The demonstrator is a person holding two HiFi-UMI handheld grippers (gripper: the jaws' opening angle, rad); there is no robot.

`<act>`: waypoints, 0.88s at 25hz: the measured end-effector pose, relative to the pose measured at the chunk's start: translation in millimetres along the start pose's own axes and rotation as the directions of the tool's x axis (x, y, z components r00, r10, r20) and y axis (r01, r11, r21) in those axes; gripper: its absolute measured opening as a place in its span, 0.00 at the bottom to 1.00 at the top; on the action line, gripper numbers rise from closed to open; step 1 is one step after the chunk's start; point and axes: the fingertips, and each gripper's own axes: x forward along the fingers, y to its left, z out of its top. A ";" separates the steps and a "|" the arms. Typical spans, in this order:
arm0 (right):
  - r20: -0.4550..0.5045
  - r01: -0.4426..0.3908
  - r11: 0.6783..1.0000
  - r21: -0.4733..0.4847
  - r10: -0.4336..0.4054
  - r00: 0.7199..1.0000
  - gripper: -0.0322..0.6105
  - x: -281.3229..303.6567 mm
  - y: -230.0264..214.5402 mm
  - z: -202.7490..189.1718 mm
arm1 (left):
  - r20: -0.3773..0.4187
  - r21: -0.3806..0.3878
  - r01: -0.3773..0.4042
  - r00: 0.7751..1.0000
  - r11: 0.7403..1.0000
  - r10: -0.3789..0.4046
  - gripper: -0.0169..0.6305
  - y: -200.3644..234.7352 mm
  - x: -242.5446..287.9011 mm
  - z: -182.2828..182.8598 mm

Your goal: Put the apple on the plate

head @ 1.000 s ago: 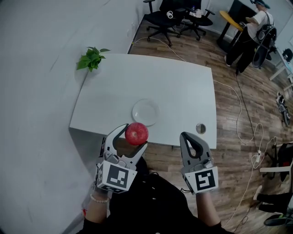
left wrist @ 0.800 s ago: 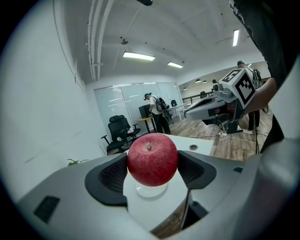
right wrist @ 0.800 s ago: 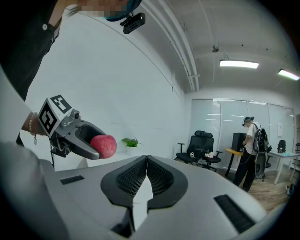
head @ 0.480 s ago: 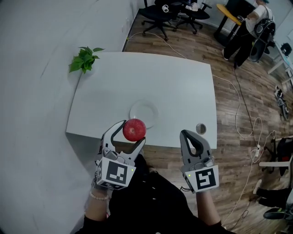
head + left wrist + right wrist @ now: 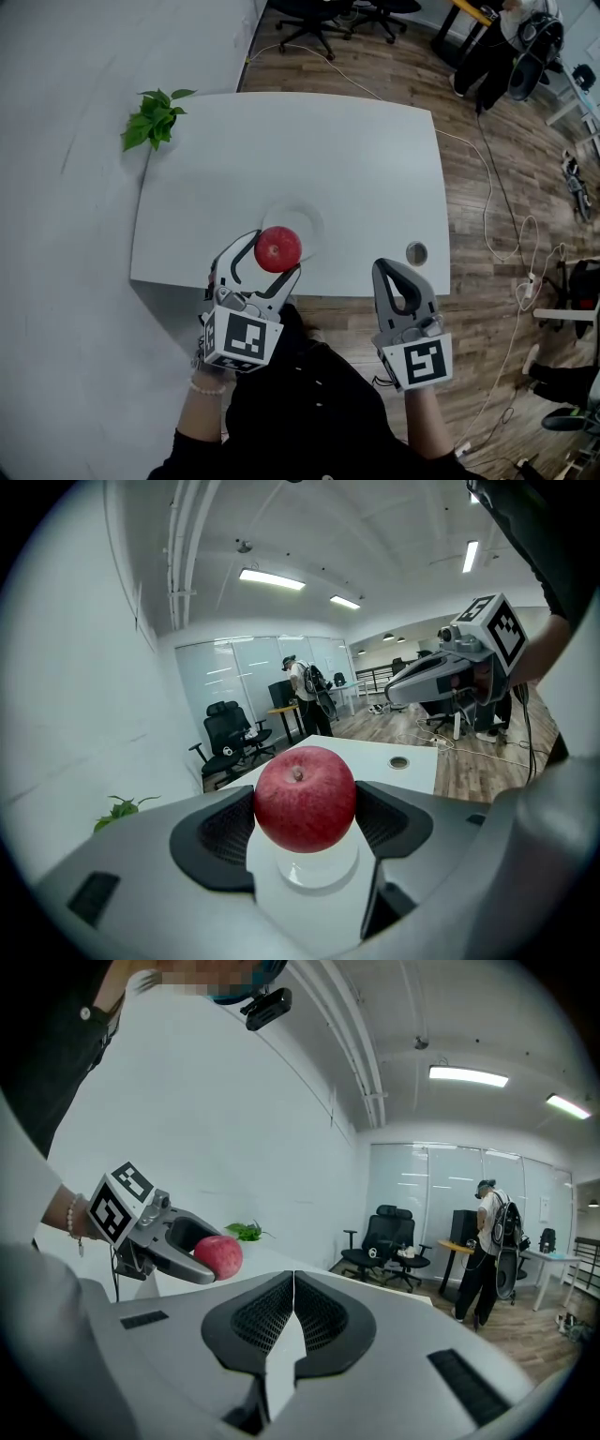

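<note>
Nearest the person: the right hand-held gripper (image 5: 397, 277) is off the near edge of the desk (image 5: 366, 159), pads pressed together, nothing between them, taking no part

Left hand-held gripper (image 5: 271, 256): jaws part-way open and clamped on the apple (image 5: 278, 248), one pad on each side, stem end up. The apple is off the desk, carried in the air

Plate (image 5: 308, 221): white, empty, near the desk's front edge. In the head view the apple overlaps its near-left rim; in the left gripper view the plate shows just under and beyond the apple. Height above it cannot be read

Progress (judgement): pick-up done, carry nearly there. Left: centre over the plate, lower, open the jaws, back away

Farther: a round fitting (image 5: 415, 252) in the desk to the right, a plant (image 5: 150, 116) at the far left corner, wood floor beyond
</note>
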 end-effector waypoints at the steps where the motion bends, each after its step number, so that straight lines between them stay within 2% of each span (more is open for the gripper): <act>1: -0.003 0.002 1.000 0.003 -0.002 1.000 0.11 1.8 -1.0 -1.0 | -0.002 0.003 0.007 1.000 1.000 -0.007 0.56 0.6 4.5 -1.4; 8: -0.042 0.015 1.000 0.021 -0.014 0.999 0.11 18.1 -4.1 -9.8 | -0.022 -0.006 0.046 0.999 0.999 -0.046 0.56 10.0 35.4 -19.0; 13: -0.071 0.025 0.999 0.032 -0.022 0.997 0.11 26.9 -7.9 -19.5 | -0.029 -0.049 0.072 0.997 0.996 -0.074 0.56 13.3 57.9 -34.0; 22: -0.128 0.039 0.998 0.054 -0.032 0.991 0.11 39.3 -8.0 -38.9 | -0.079 -0.056 0.114 0.990 0.992 -0.119 0.56 6.9 93.9 -66.3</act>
